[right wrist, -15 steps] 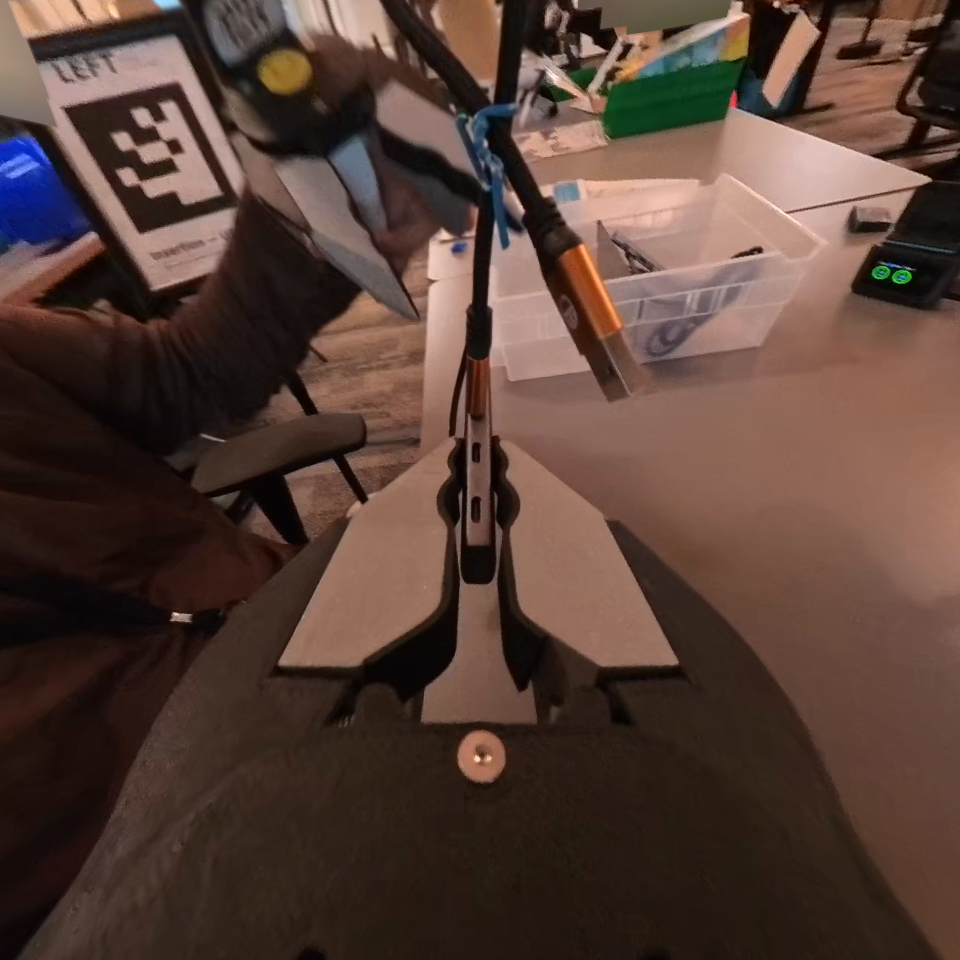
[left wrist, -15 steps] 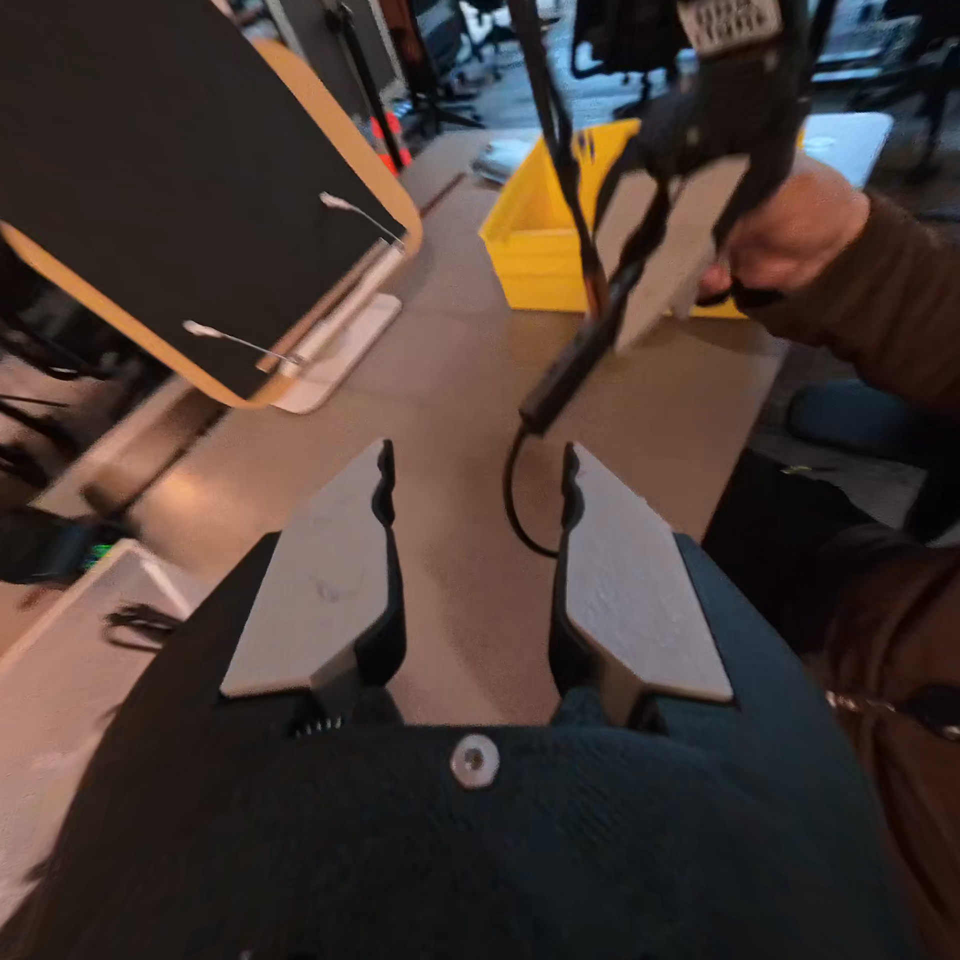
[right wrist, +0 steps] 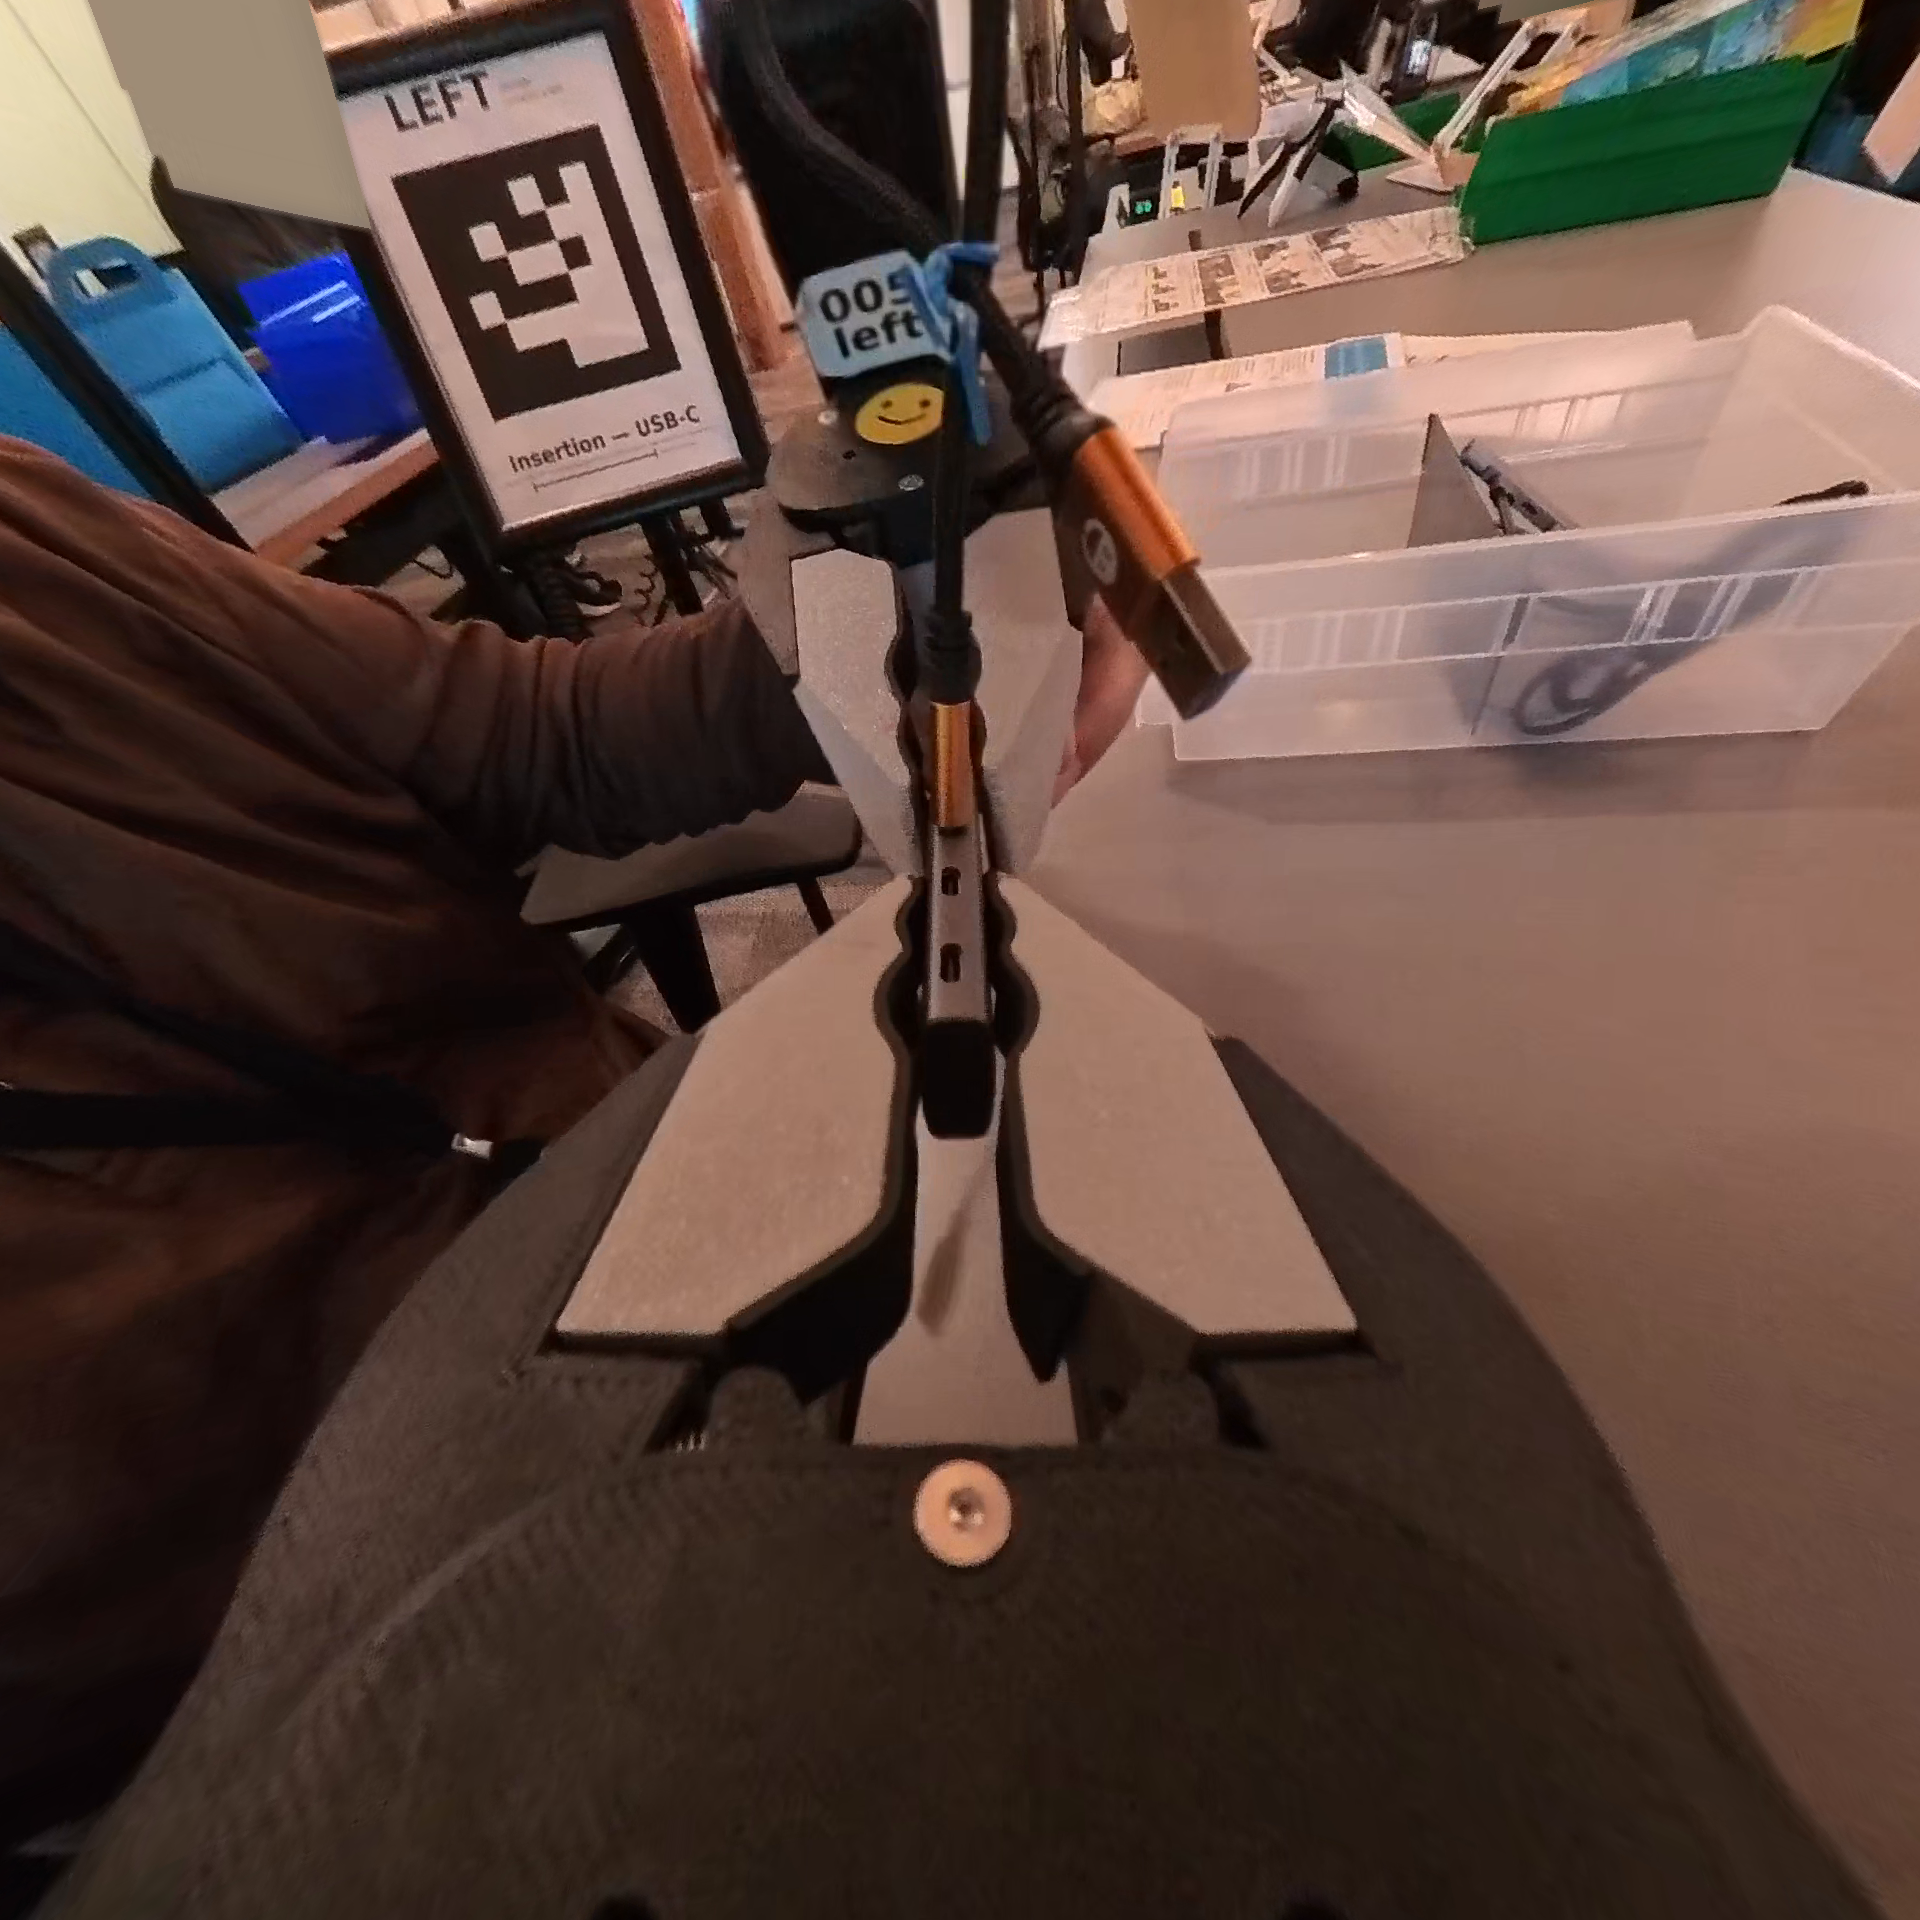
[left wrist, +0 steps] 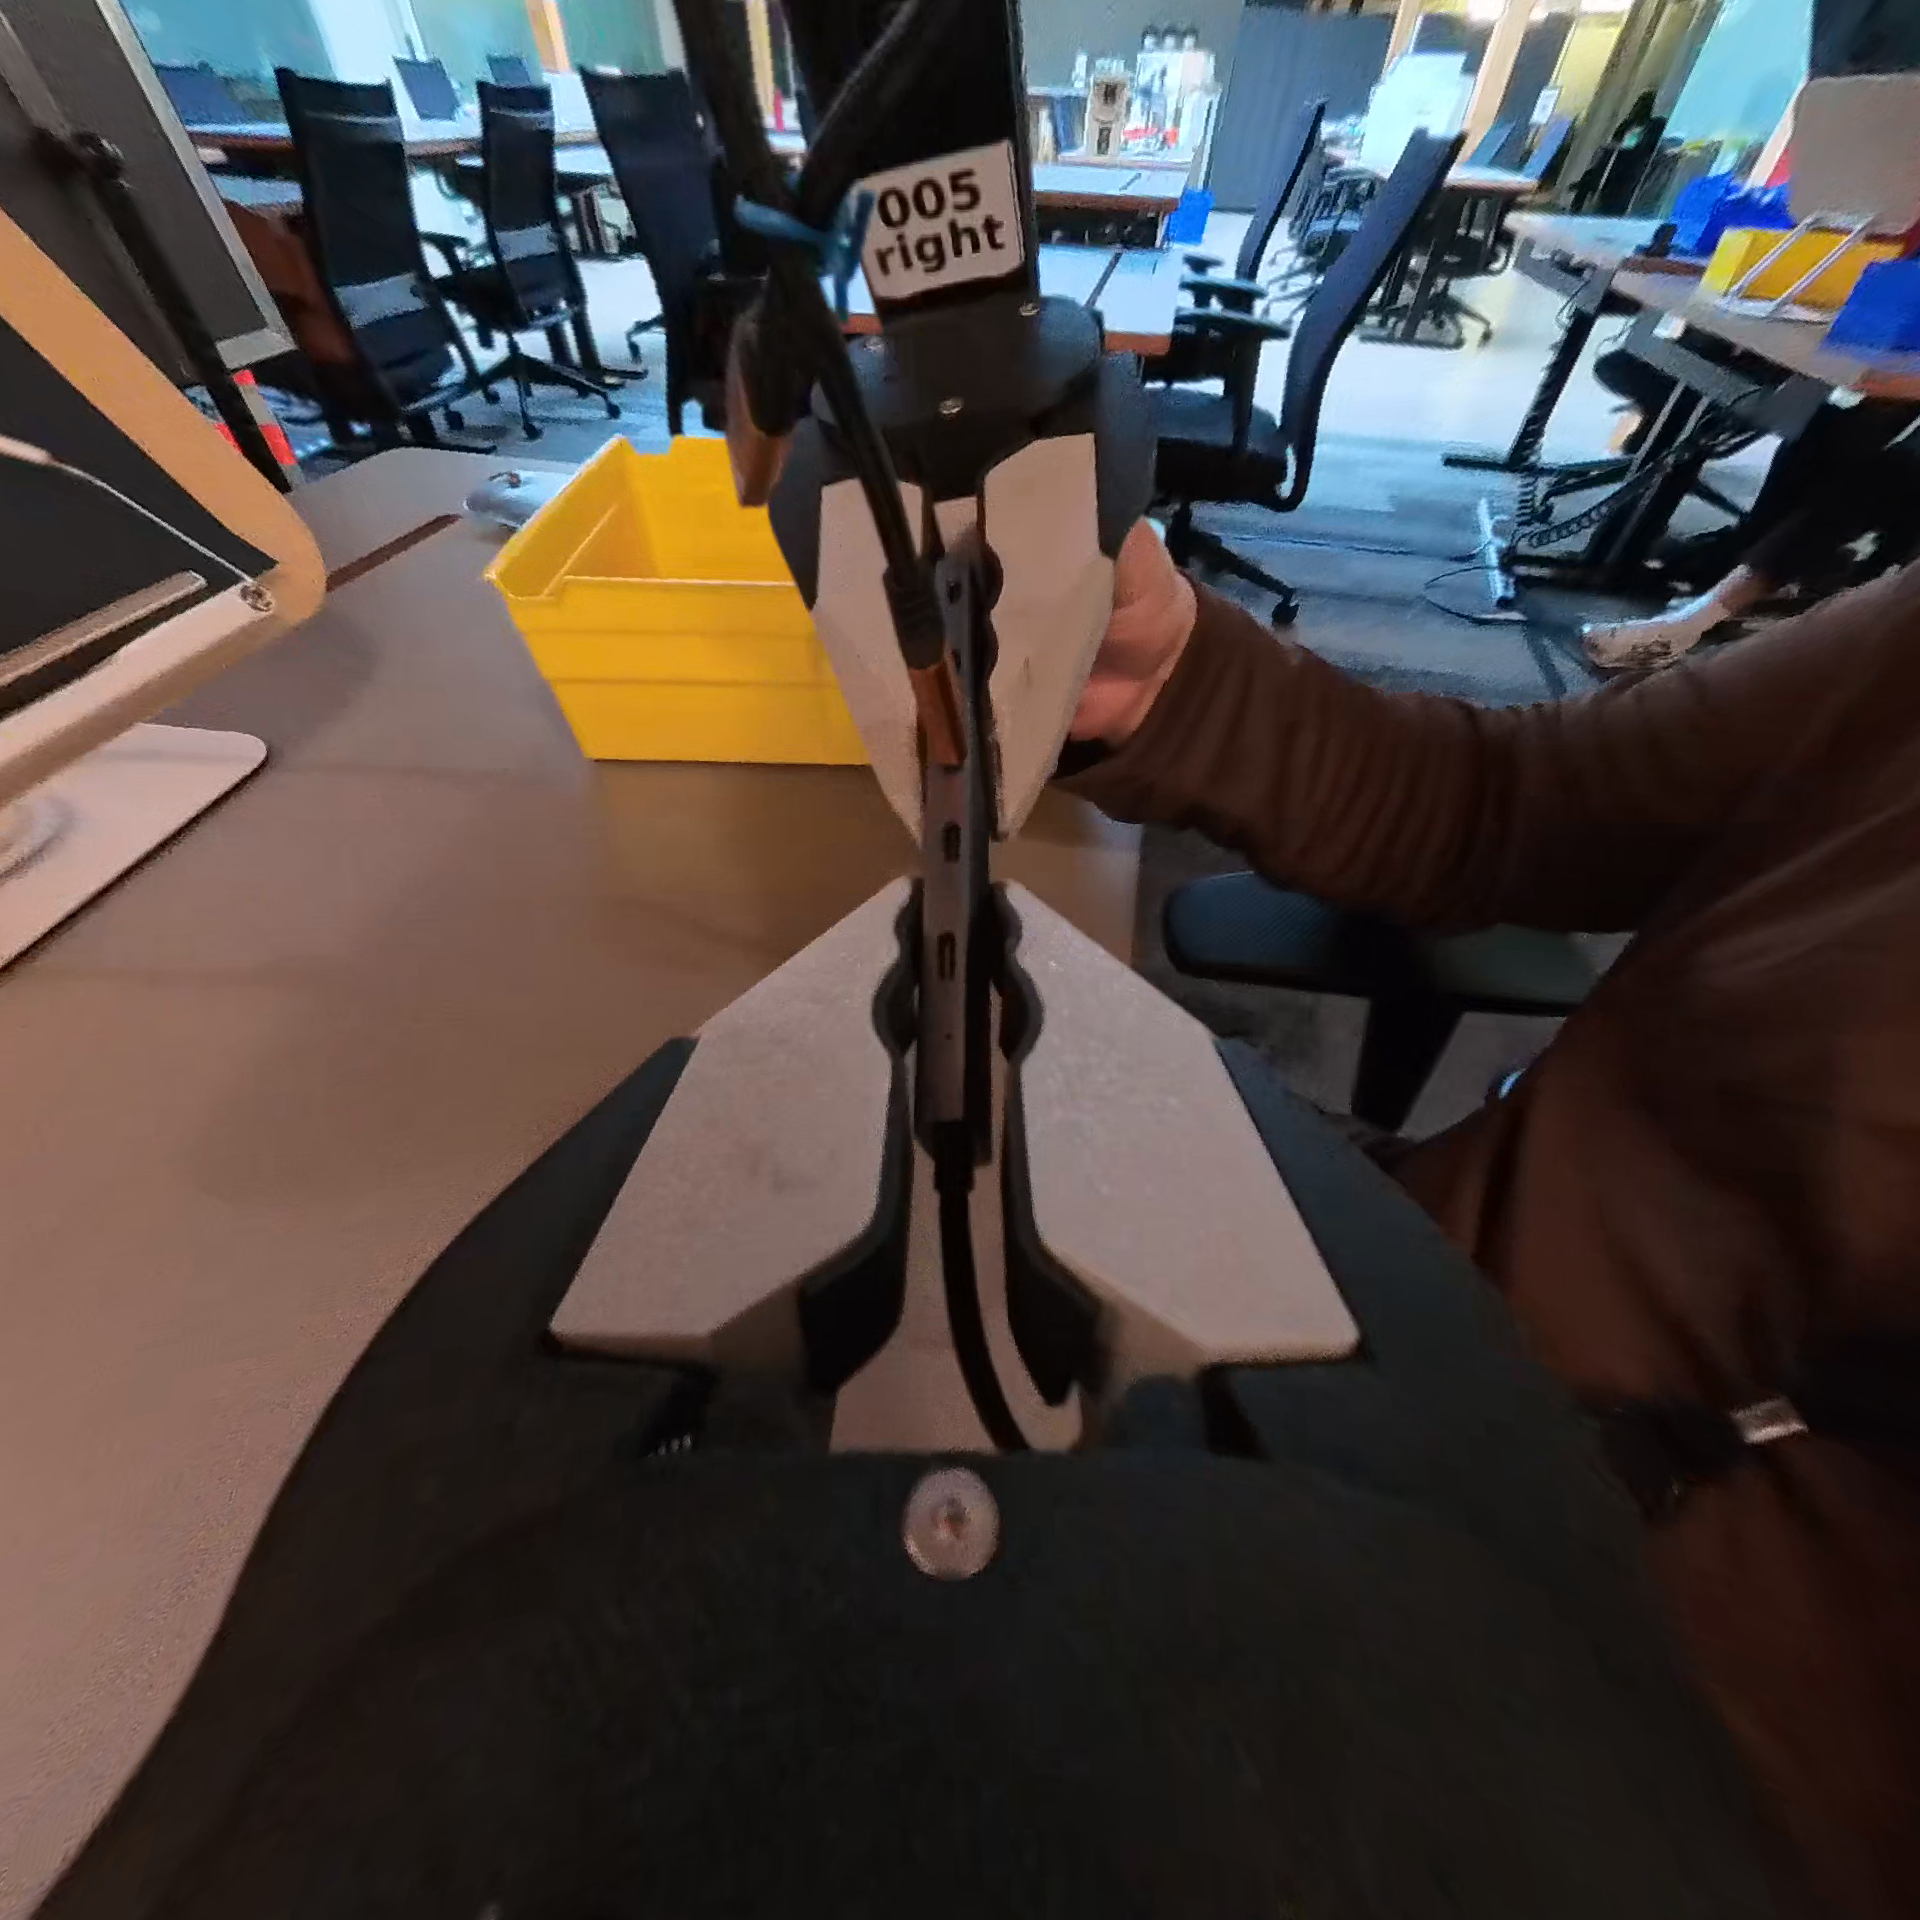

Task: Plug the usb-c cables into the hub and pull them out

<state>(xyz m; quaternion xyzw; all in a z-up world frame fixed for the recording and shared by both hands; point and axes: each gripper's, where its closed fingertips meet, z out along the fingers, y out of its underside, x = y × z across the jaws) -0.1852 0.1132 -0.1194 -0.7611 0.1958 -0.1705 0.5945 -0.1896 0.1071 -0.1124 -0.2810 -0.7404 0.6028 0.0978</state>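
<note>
Both grippers clamp one slim grey hub (left wrist: 951, 997) from opposite ends, held in the air over the table edge. Left gripper (left wrist: 951, 914) jaws pinch the end where the hub's own black lead (left wrist: 977, 1299) exits; right gripper (right wrist: 951, 914) pinches the blunt black-capped end. Copper-sleeved USB-C plug (right wrist: 951, 764) sits in the hub's edge, just beside two vacant ports. Second cable's orange USB-A plug (right wrist: 1153, 561) dangles free, apart. Beyond: brown table (left wrist: 364, 935), yellow bin (left wrist: 675, 623), clear divided tray (right wrist: 1558, 582), framed marker sign (right wrist: 540, 281).
</note>
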